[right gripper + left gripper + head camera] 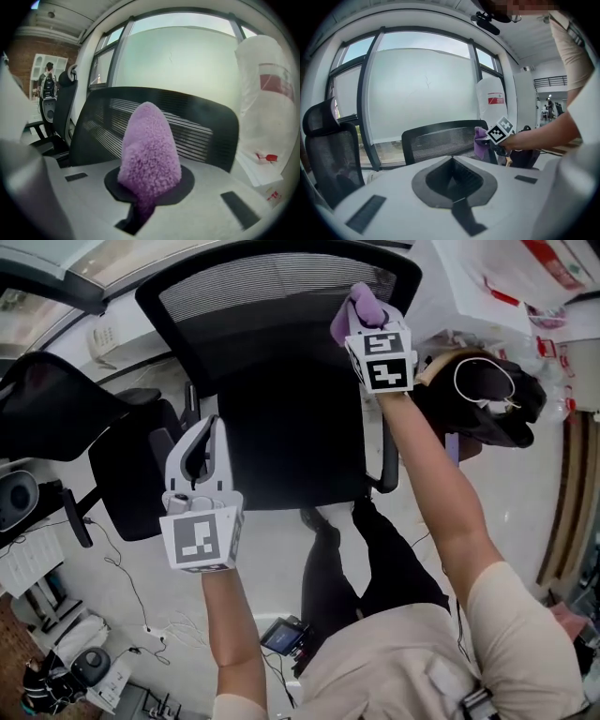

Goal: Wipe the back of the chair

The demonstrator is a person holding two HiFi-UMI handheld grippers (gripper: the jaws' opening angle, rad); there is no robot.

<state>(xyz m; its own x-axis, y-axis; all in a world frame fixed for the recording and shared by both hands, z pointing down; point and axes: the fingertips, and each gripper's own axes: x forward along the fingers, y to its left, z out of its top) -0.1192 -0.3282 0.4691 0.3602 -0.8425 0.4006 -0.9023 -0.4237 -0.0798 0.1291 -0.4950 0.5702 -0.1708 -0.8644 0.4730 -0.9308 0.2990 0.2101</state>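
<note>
Purple cloth [150, 150] in right tool [367, 320] hides part of chair back [206, 133].

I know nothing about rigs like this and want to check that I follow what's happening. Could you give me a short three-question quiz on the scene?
1. True or false: the left tongs hold the purple cloth.
2. Where is the cloth? A, on the seat; B, up at the right edge of the chair back; C, on the floor.
3. Fill in: the chair back is black ___ inside a solid frame.

Key: 1 false: the right tongs grip the cloth, and the left tongs hold nothing. 2 B. 3 mesh.
</note>
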